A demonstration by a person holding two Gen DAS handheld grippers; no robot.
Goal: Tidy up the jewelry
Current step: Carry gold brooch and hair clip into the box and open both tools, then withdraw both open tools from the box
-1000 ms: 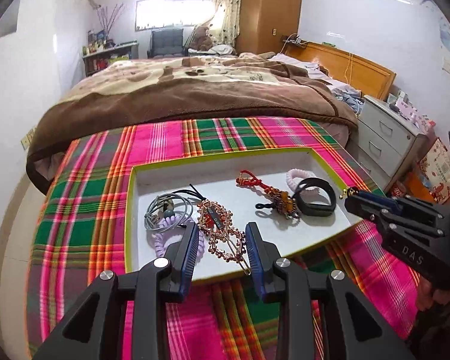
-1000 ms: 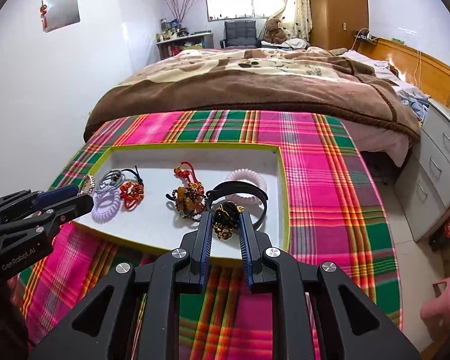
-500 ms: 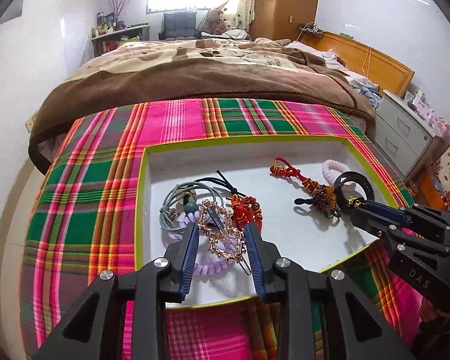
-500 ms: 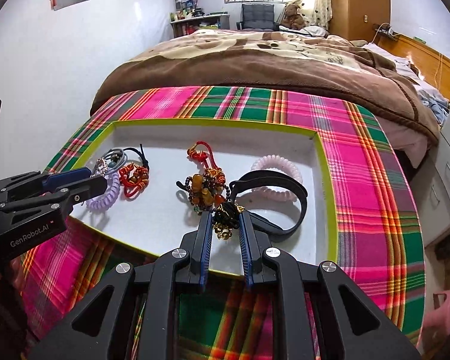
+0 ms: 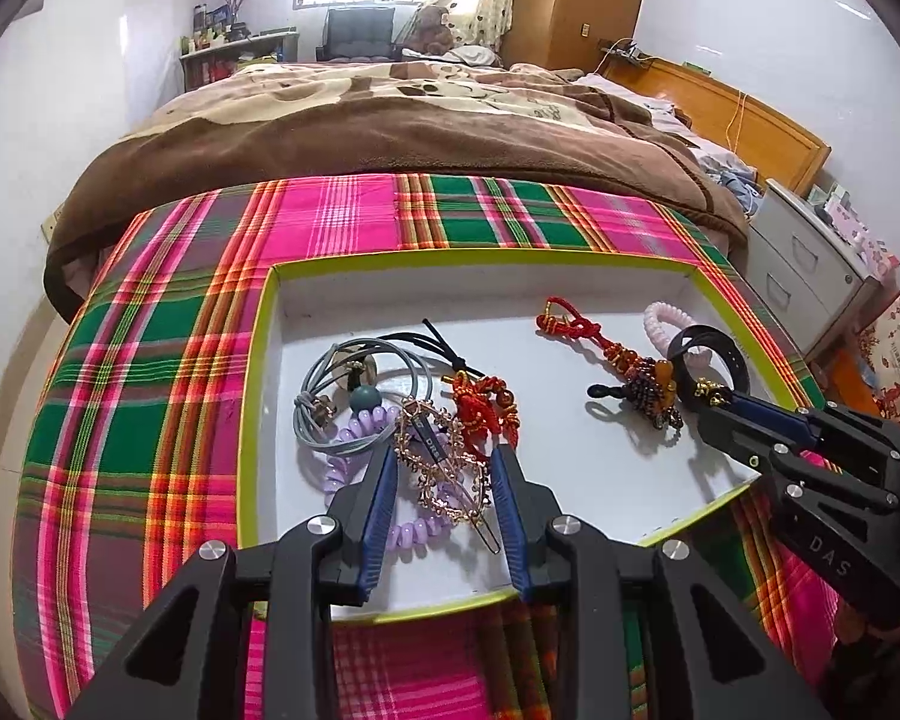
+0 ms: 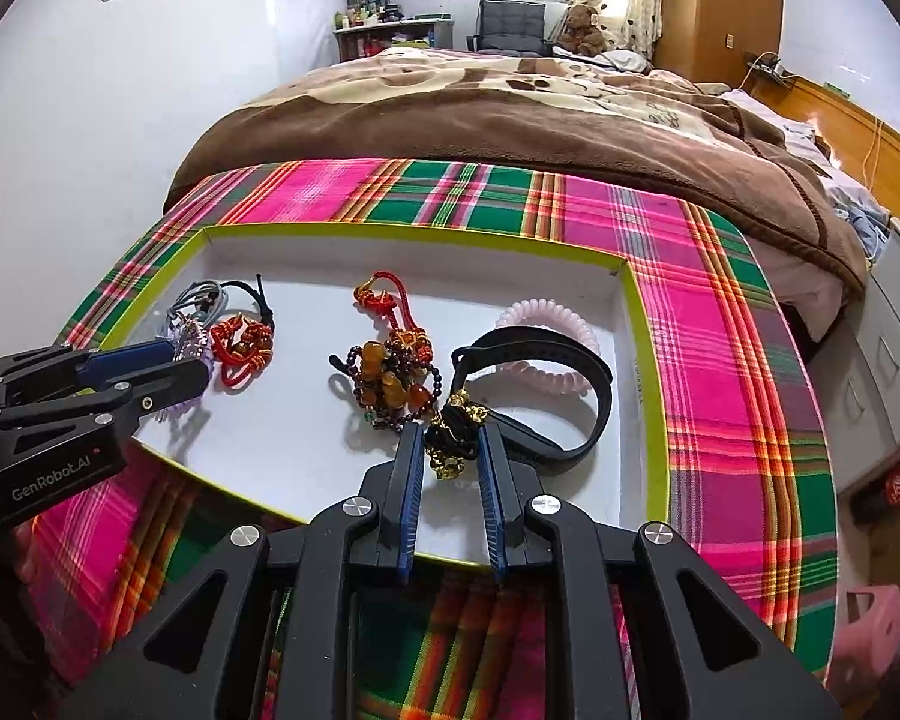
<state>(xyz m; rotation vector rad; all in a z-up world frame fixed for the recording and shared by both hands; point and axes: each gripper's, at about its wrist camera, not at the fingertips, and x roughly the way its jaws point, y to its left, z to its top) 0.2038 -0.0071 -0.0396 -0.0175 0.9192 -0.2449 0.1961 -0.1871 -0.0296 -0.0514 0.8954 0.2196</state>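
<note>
Two grippers work over the white tray [image 5: 570,282] on the plaid cloth [image 5: 150,360] — the left gripper [image 5: 444,468] clamps a gold filigree hair clip [image 5: 444,468] above the purple coil tie [image 5: 354,468]. The right gripper [image 6: 450,444], jaws narrow, pinches a black-and-gold charm [image 6: 450,438] just beside the black band [image 6: 546,360].

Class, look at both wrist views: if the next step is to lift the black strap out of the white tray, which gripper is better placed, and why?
Right. The right gripper pinches a black-and-gold charm right beside the black strap; the left gripper is across the tray, around a gold hair clip.
</note>
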